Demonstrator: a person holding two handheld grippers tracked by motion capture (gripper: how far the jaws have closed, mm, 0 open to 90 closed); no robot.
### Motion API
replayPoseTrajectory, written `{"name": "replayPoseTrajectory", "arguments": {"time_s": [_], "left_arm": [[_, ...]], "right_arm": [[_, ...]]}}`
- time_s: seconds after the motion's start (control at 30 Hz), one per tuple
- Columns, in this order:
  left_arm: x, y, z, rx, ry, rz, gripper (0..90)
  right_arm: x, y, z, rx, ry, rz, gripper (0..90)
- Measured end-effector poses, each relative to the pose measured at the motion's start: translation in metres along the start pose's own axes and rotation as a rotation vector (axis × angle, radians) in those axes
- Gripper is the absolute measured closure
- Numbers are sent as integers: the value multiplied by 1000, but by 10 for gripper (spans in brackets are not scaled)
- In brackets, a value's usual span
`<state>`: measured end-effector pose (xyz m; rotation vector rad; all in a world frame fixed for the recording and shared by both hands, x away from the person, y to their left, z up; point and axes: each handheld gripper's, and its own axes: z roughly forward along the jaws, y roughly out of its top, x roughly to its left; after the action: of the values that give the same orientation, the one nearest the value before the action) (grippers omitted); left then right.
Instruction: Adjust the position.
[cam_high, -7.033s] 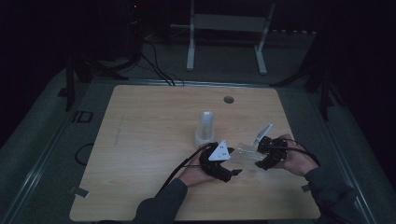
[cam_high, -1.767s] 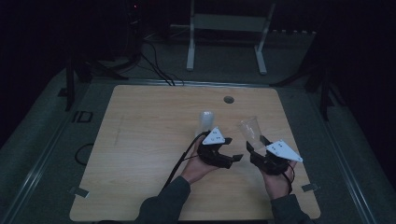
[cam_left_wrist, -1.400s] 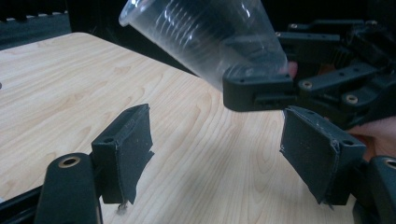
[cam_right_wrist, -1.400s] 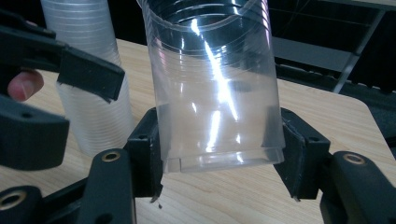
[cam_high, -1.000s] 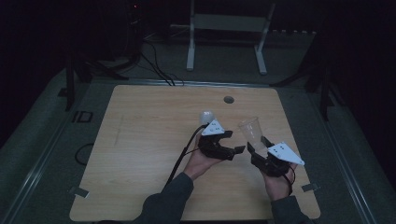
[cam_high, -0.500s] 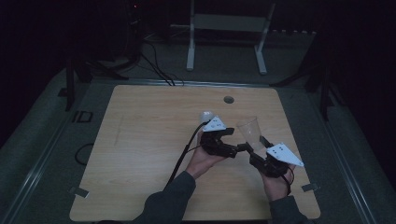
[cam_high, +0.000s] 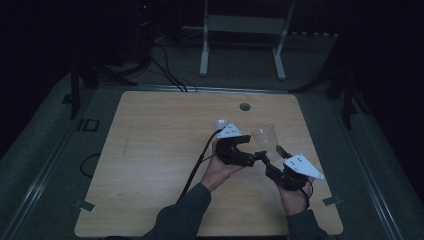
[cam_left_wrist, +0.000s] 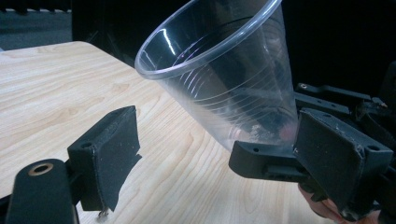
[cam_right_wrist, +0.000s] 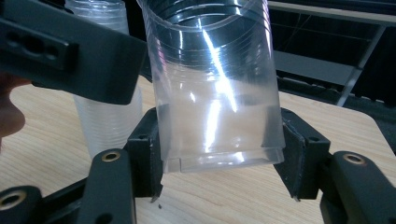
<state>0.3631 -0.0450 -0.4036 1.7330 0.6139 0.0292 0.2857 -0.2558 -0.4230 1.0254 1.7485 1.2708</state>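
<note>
A clear plastic cup (cam_high: 264, 137) is held off the wooden table (cam_high: 150, 160), tilted. My right gripper (cam_high: 270, 153) is shut on its base; in the right gripper view both pads (cam_right_wrist: 145, 149) press the cup (cam_right_wrist: 215, 93) from either side. My left gripper (cam_high: 250, 150) sits just left of the cup. Its jaws have just been opening. In the left gripper view they stand wide apart around the cup (cam_left_wrist: 224, 74), with neither pad (cam_left_wrist: 109, 140) touching it. A stack of clear cups (cam_high: 221, 122) stands behind the left gripper, also seen behind the held cup as the stack (cam_right_wrist: 107, 116).
A round hole (cam_high: 244, 106) sits near the table's far edge. Beyond the table stand a white metal frame (cam_high: 240, 25) and dark cables (cam_high: 165, 65) on the floor. Each gripper's cable trails back toward the person's forearms.
The left gripper's jaws have spread apart beside the cup. Both hands stay where they were, and the right gripper keeps its hold on the cup.
</note>
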Motion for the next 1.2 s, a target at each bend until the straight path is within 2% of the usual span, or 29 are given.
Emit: {"name": "replayPoseTrajectory", "arguments": {"time_s": [0.23, 0.47, 0.8, 1.2], "left_arm": [[-1, 1, 2, -12, -29, -11, 144], [-1, 2, 4, -20, -35, -22, 144], [4, 3, 5, -58, -67, -81, 144], [4, 4, 6, -99, -64, -109, 175]], "right_arm": [[2, 0, 0, -15, 3, -3, 416], [4, -1, 0, -21, 10, -4, 417], [7, 0, -1, -33, 26, -23, 417], [9, -3, 2, -29, 46, -39, 416]]}}
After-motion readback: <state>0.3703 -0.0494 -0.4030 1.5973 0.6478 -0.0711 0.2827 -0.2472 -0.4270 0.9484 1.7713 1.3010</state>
